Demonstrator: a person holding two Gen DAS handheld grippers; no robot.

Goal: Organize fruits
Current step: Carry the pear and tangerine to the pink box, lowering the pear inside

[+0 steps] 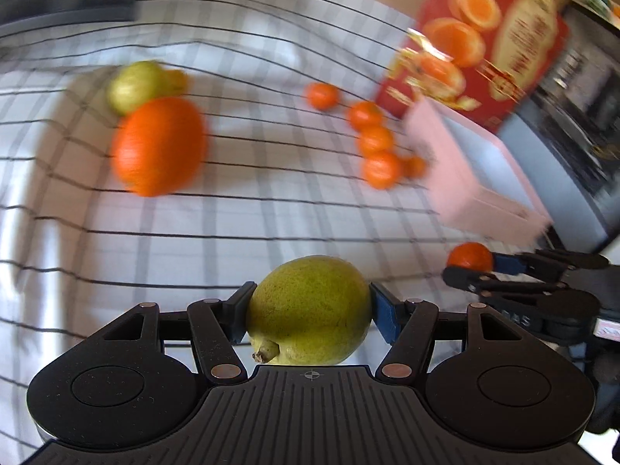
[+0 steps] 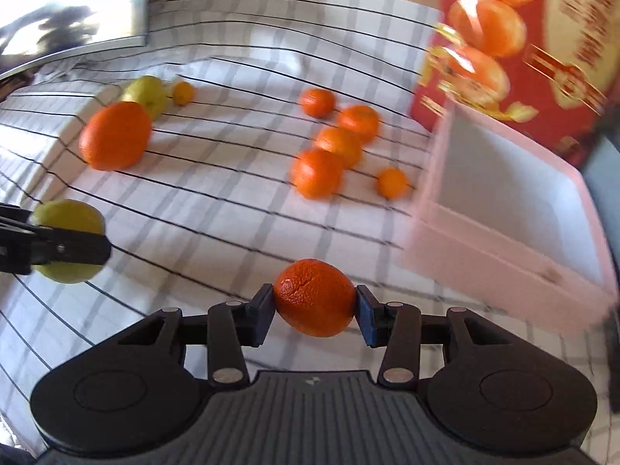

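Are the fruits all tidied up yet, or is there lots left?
Not yet. The pink box looks empty, so nothing seems sorted. In hand: the left gripper holds a green pear, the right gripper a mandarin. Left on the checked cloth: a big orange, another pear and several small mandarins.
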